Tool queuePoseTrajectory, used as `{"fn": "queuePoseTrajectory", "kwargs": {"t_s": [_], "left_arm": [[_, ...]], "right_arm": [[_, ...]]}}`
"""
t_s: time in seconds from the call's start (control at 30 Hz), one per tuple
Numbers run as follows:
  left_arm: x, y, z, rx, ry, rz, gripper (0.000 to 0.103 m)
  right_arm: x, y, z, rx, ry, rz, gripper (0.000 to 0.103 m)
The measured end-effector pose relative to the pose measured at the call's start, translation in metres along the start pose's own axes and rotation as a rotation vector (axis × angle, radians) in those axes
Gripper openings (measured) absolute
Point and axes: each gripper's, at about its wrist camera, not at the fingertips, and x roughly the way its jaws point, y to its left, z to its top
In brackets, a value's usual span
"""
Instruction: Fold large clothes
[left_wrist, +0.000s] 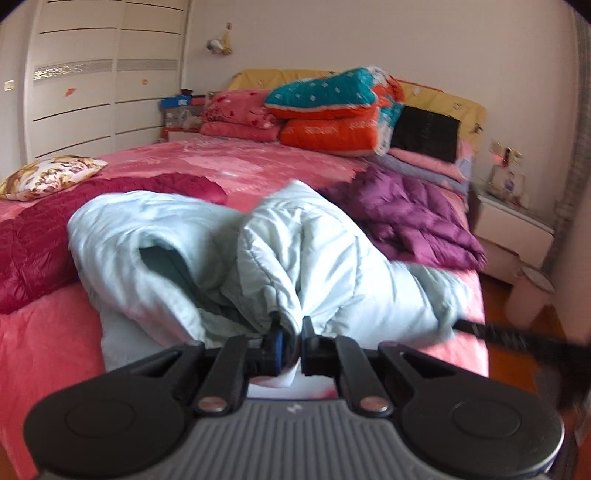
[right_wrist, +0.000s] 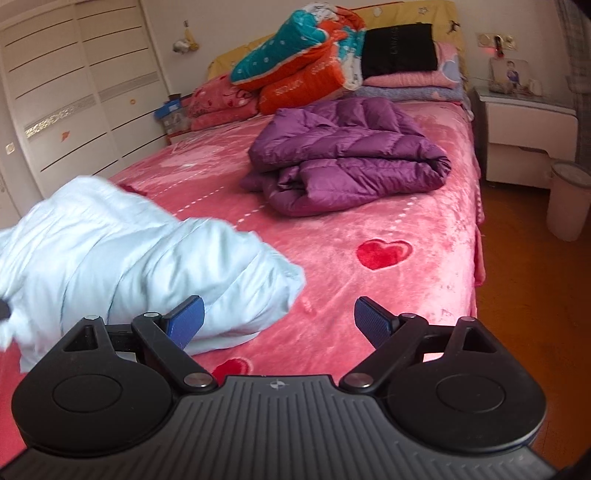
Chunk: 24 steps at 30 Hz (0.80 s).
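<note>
A pale blue puffer jacket (left_wrist: 192, 251) lies bunched on the pink bed (left_wrist: 236, 170). My left gripper (left_wrist: 290, 341) is shut on a fold of the jacket's near edge, and the fabric bulges up between the pads. In the right wrist view the same pale blue jacket (right_wrist: 122, 254) sits at the left. My right gripper (right_wrist: 279, 319) stands open over the bedspread (right_wrist: 388, 295), its left finger (right_wrist: 186, 323) beside the jacket's end, with nothing between the pads. A black part of the right gripper shows at the right edge of the left wrist view.
A purple puffer jacket (right_wrist: 347, 162) lies folded further up the bed. A dark red jacket (left_wrist: 40, 240) lies at the left. Stacked quilts (left_wrist: 332, 114) and pillows fill the head end. A nightstand (right_wrist: 524, 136) and a bin (right_wrist: 569, 199) stand on the floor at the right.
</note>
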Motion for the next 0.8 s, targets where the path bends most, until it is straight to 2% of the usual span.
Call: {"fn": "queuePoseTrajectory", "kwargs": {"t_s": [0.2,0.3,0.43,0.53,0.7,0.77,0.8], "left_arm": [[-0.030,0.001,-0.040,-0.015,0.130,-0.073,0.004],[-0.039,-0.002,-0.062,-0.013,0.207,-0.116,0.003],[-0.046,-0.009,-0.084,-0.010,0.263,-0.157,0.003],[-0.047,-0.010,-0.086,0.003,0.258,-0.160,0.003],[-0.055,0.000,-0.087,-0.054,0.226,-0.198,0.005],[-0.058,0.002,-0.086,-0.068,0.211,-0.206,0.014],[-0.060,0.004,-0.087,-0.078,0.204,-0.211,0.025]], "right_arm": [[0.000,-0.014,-0.001,0.073,0.004,0.001,0.103],[-0.003,-0.013,-0.004,0.070,0.010,0.000,0.103],[-0.010,-0.007,-0.007,0.055,0.003,0.009,0.103],[-0.016,-0.003,-0.008,0.044,-0.011,-0.001,0.103],[-0.029,0.010,-0.010,0.010,-0.044,0.003,0.103],[-0.036,0.018,-0.010,-0.011,-0.053,0.014,0.103],[-0.040,0.022,-0.010,-0.023,-0.058,0.025,0.103]]}}
